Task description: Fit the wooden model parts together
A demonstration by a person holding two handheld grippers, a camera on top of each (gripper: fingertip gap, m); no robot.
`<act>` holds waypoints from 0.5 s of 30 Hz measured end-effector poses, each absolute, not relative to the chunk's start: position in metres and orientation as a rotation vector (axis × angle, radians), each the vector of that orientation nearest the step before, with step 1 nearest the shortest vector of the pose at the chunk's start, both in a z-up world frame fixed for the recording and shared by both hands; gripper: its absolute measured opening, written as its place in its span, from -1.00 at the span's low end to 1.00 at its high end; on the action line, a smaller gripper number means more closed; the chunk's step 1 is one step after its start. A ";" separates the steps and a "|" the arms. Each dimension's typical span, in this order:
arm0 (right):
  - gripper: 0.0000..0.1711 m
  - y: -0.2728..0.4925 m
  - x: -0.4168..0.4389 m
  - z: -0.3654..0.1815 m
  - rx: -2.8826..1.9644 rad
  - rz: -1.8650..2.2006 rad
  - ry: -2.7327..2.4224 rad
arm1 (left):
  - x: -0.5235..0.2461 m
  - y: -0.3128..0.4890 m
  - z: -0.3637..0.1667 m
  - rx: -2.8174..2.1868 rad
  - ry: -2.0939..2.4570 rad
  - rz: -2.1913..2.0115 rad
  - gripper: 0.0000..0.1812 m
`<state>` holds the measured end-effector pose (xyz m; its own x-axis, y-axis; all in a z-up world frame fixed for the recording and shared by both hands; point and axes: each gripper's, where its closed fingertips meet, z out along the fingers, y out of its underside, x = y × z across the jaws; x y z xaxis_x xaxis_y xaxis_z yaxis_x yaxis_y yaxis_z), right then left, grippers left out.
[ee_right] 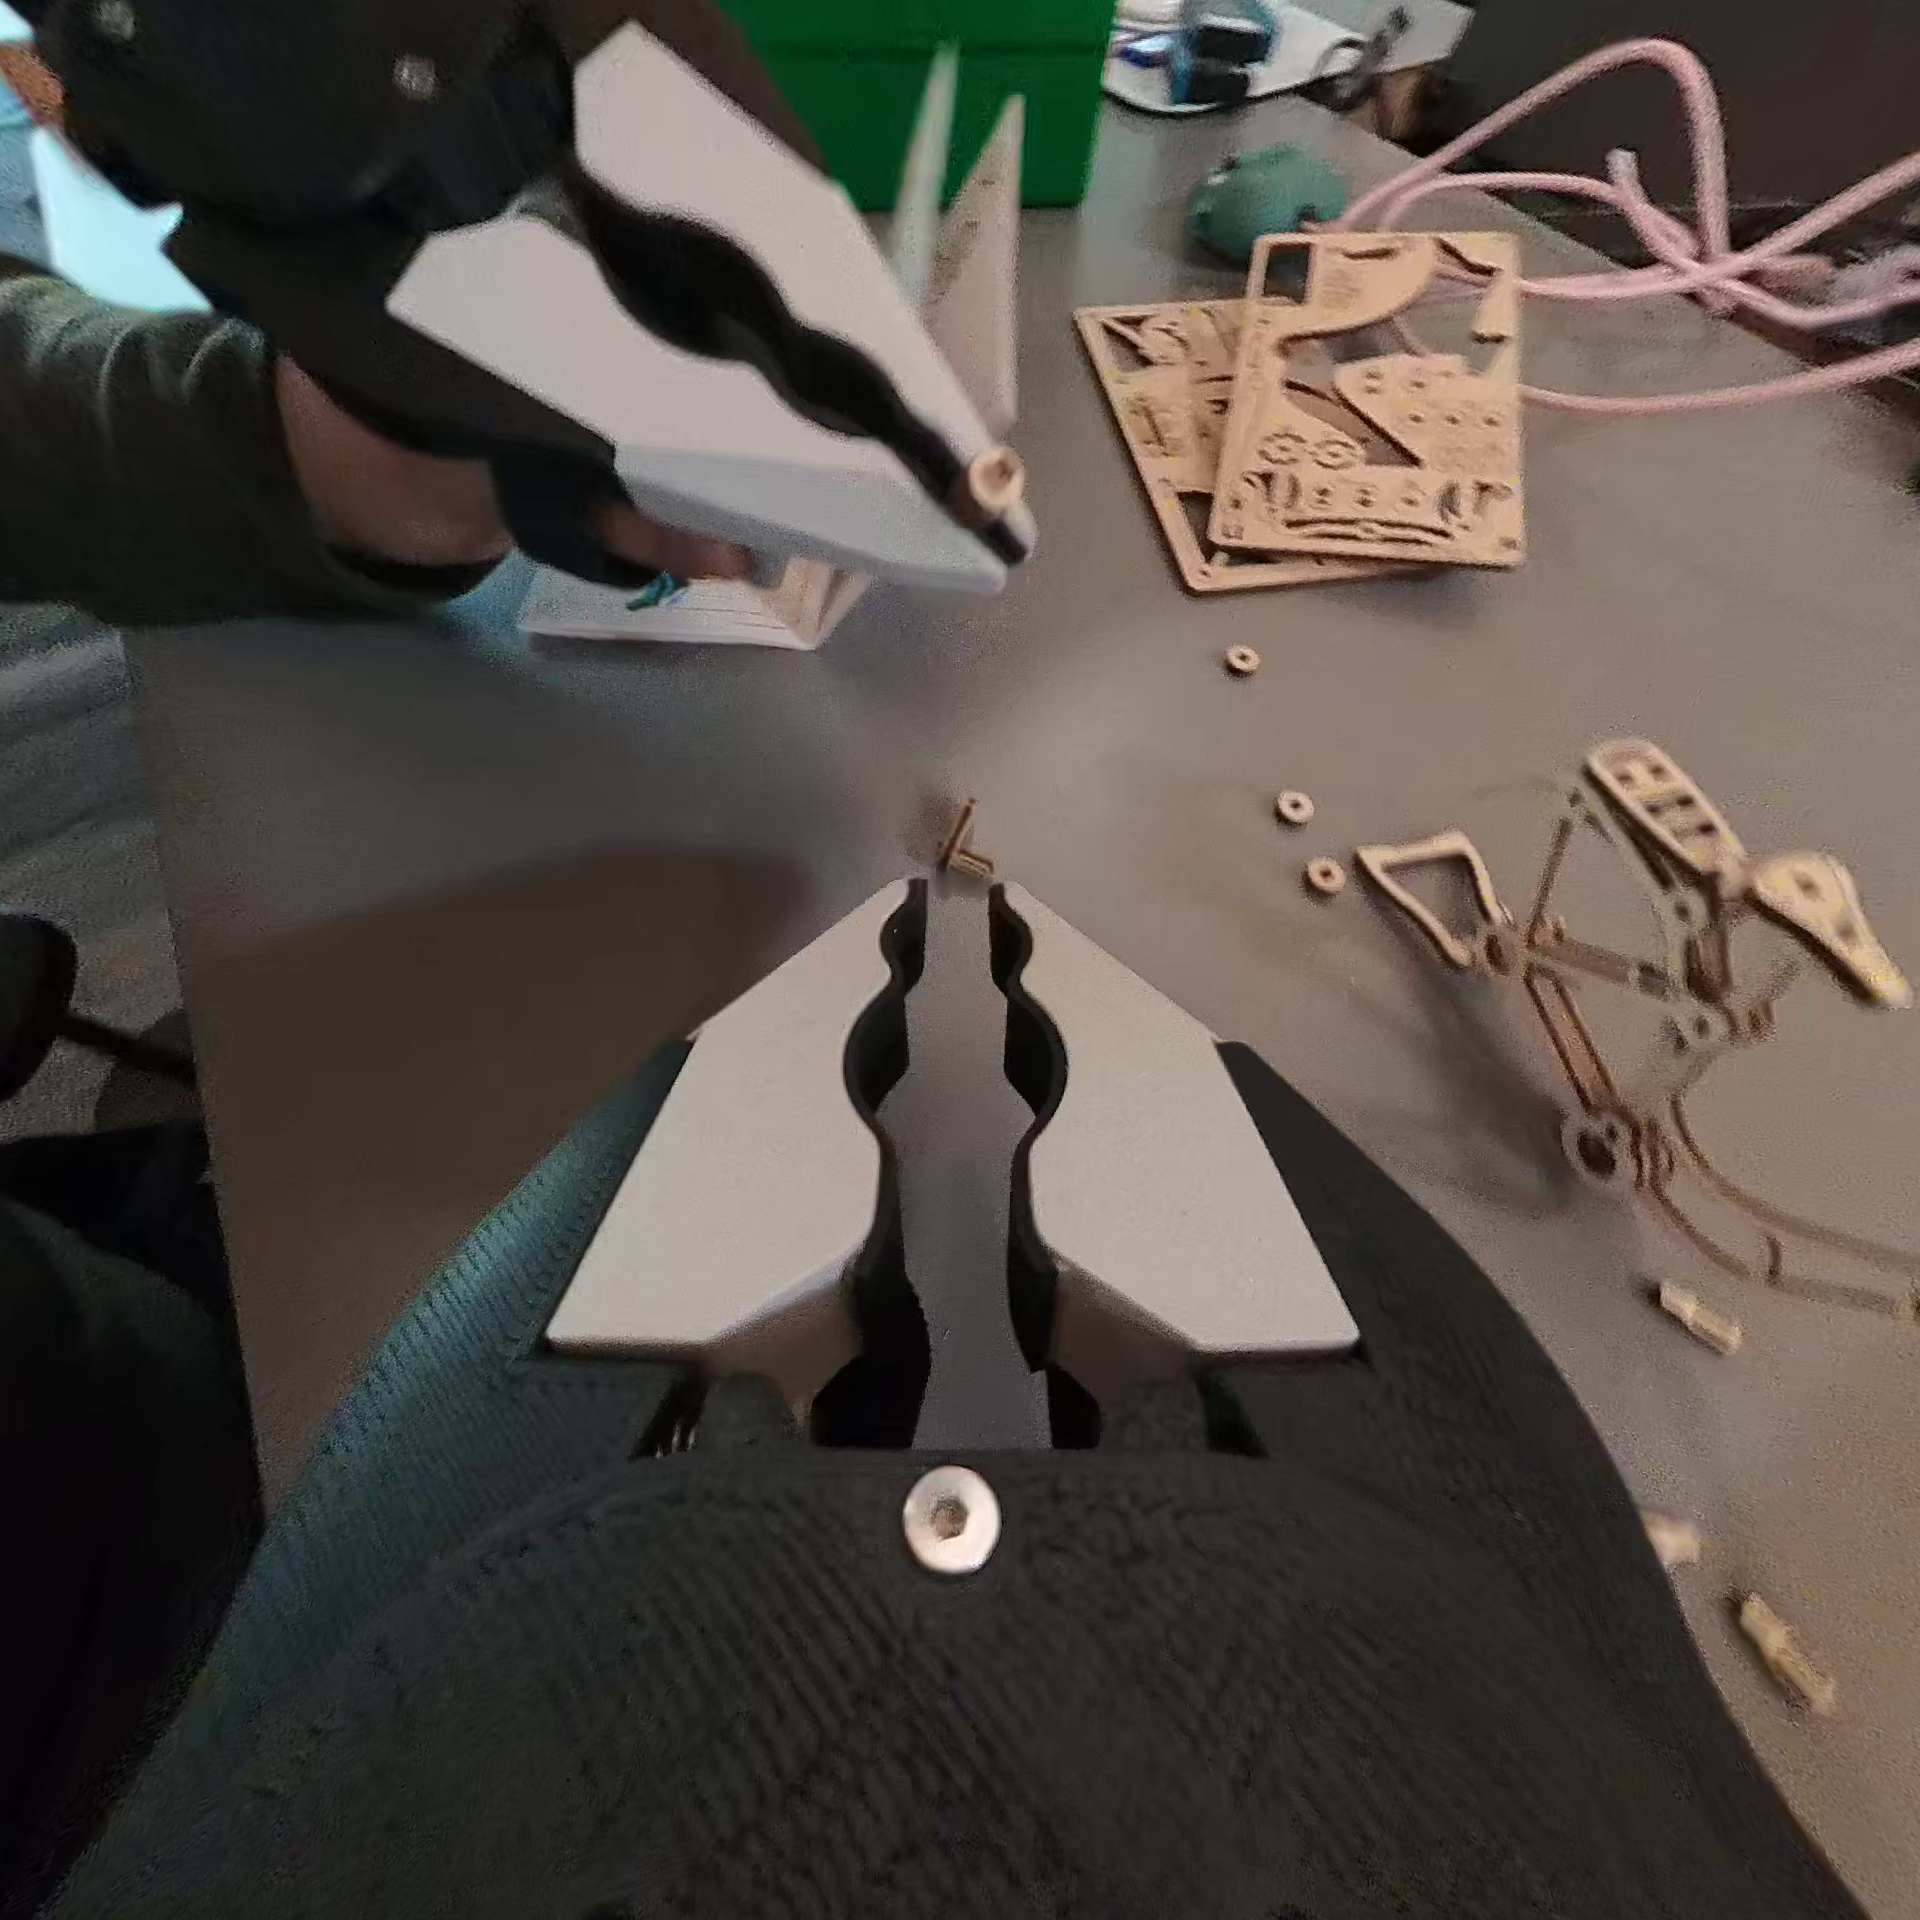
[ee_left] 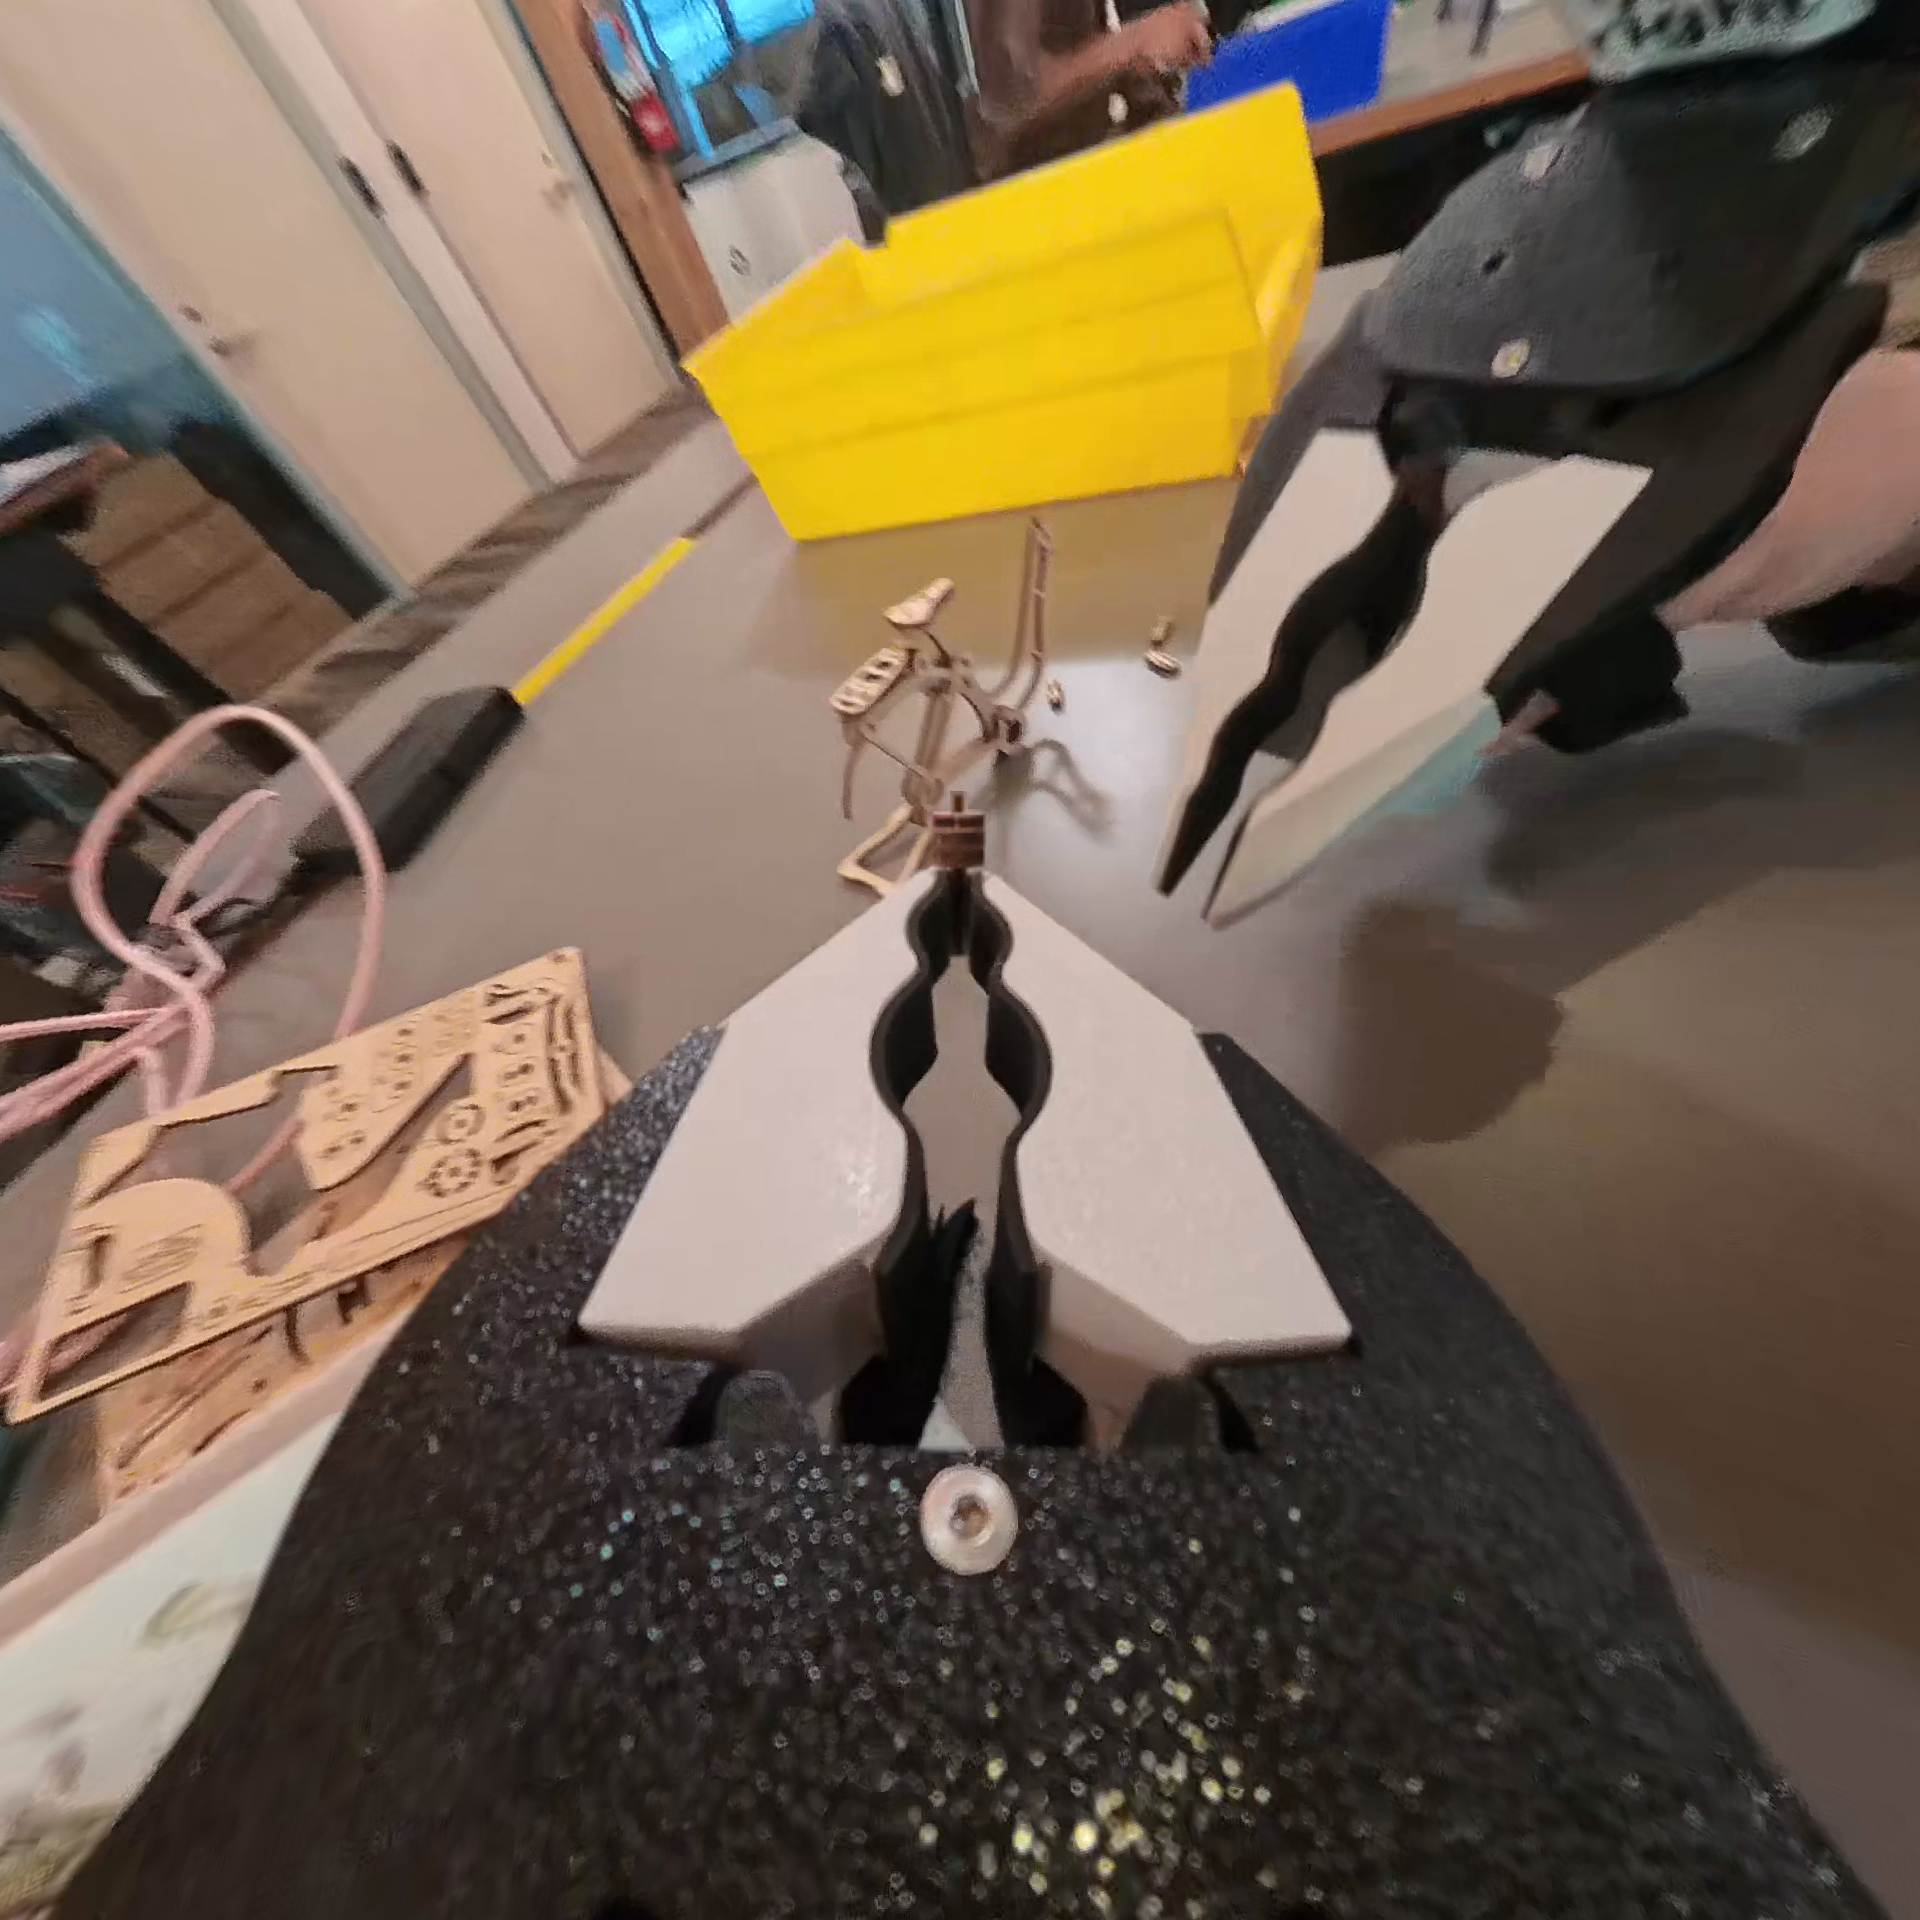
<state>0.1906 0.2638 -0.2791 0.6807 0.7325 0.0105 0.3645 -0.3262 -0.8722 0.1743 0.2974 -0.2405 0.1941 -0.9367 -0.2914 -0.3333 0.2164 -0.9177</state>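
Observation:
My left gripper [ee_left: 958, 885] is shut on a small round wooden part [ee_left: 958, 837] held above the table; it also shows in the right wrist view [ee_right: 995, 480], held in the tips of the left gripper [ee_right: 992, 509]. The part-built wooden model [ee_left: 935, 707] stands just beyond it on the grey table; it also shows in the right wrist view [ee_right: 1662, 987]. My right gripper [ee_right: 956, 889] is open by a narrow gap and empty. A small wooden pin piece [ee_right: 961, 836] lies just ahead of its tips. The right gripper [ee_left: 1195, 899] hangs to the right of the model.
Punched wooden part sheets [ee_right: 1371, 416] lie at the back with pink cables [ee_right: 1714, 260]. Wooden washers [ee_right: 1291, 807] and pegs [ee_right: 1699, 1330] are scattered near the model. A yellow bin [ee_left: 1018, 353] and a green bin [ee_right: 914, 83] stand at the table's far sides. A booklet [ee_right: 675, 613] lies under the left gripper. Across from one pair of fingers to the other is roughly 6 centimeters.

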 end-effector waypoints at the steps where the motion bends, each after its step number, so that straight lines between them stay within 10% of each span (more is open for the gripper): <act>1: -0.84 0.268 0.187 -0.280 -1.937 0.485 -0.896 | 0.172 0.300 -0.234 -1.311 1.325 -0.668 -1.00; 15: -0.81 0.280 0.169 -0.314 -2.095 0.432 -1.409 | 0.169 0.306 -0.232 -1.285 1.319 -0.634 -1.00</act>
<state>0.1687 0.2798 -0.3137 0.3925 0.9185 0.0485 0.7337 -0.2809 -0.6187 0.1686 0.3059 -0.2318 0.2275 -0.9139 -0.3361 -0.3084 0.2598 -0.9151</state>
